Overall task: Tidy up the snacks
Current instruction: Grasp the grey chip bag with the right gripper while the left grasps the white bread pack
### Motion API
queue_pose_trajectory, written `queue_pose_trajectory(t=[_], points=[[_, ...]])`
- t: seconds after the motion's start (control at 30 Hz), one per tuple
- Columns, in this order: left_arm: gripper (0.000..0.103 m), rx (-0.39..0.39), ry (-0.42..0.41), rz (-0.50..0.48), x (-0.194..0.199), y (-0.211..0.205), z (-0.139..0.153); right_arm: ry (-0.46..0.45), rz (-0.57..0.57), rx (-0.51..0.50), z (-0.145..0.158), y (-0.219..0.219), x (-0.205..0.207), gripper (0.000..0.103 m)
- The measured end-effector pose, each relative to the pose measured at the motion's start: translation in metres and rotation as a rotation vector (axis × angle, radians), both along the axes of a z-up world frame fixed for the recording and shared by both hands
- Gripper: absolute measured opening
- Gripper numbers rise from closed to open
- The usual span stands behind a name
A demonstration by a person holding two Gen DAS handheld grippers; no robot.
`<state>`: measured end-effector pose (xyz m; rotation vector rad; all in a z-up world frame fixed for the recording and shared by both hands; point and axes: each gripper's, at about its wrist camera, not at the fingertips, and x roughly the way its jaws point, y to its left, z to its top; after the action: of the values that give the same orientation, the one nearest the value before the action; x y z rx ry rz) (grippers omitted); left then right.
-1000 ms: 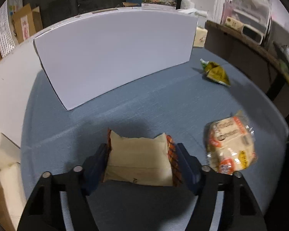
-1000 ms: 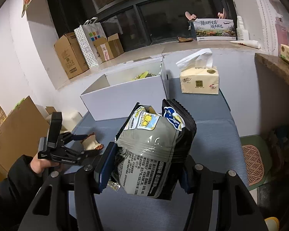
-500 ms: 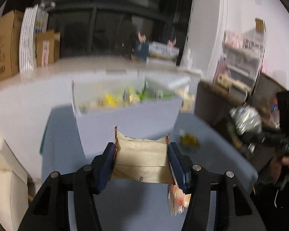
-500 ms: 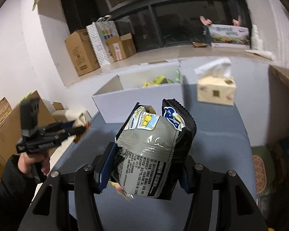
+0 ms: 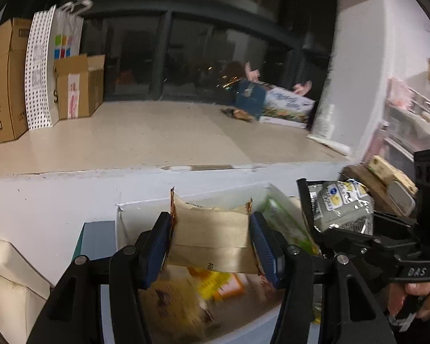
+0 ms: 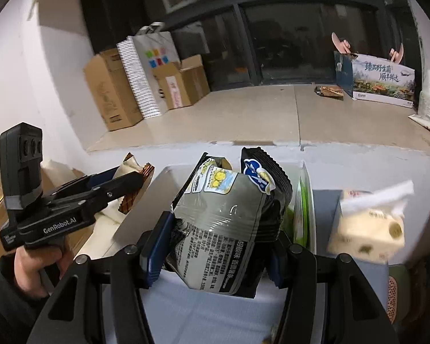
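My left gripper (image 5: 210,229) holds a tan snack packet (image 5: 212,238) with orange crimped edges above the open white box (image 5: 123,223). Its jaws are opening, and the blue pads still touch the packet's sides. My right gripper (image 6: 220,238) is shut on a grey and black snack bag (image 6: 223,215), held upright over the box's near wall (image 6: 140,215). In the left wrist view that bag (image 5: 341,209) hangs over the box's right end. In the right wrist view the left gripper (image 6: 123,183) with the tan packet (image 6: 132,166) is at the left.
Several snacks lie in the box, among them a yellow-orange pack (image 5: 215,283) and a green pack (image 5: 286,226). A tissue box (image 6: 367,229) stands right of the box. Behind runs a wide sill with cardboard boxes (image 6: 111,91) and a printed carton (image 6: 384,83).
Both grippers have risen and moved forward with their packets, from over the blue table to above the white box. The loose snacks on the table have left the left wrist view.
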<state>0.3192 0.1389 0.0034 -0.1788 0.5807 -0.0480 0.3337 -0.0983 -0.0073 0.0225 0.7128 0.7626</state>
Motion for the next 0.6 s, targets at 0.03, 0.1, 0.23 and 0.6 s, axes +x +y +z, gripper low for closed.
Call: queue_pose_trajectory(t=[0.03, 0.1, 0.23, 0.6], points=[[0.082, -0.006, 0.023, 0.029, 0.011, 0.006, -0.005, 0.01, -0.001, 0.001, -0.001, 0.004, 0.008, 0.065], [0.103, -0.022, 0.067, 0.076, 0.018, 0.018, -0.015, 0.038, 0.014, 0.017, -0.006, 0.012, 0.021, 0.083], [0.103, -0.042, 0.079, 0.109, 0.012, 0.033, -0.029, 0.124, 0.058, 0.051, -0.017, 0.016, 0.027, 0.103], [0.103, -0.006, -0.003, 0.038, -0.041, 0.012, -0.007, -0.029, 0.046, 0.04, 0.014, -0.007, -0.017, 0.103]])
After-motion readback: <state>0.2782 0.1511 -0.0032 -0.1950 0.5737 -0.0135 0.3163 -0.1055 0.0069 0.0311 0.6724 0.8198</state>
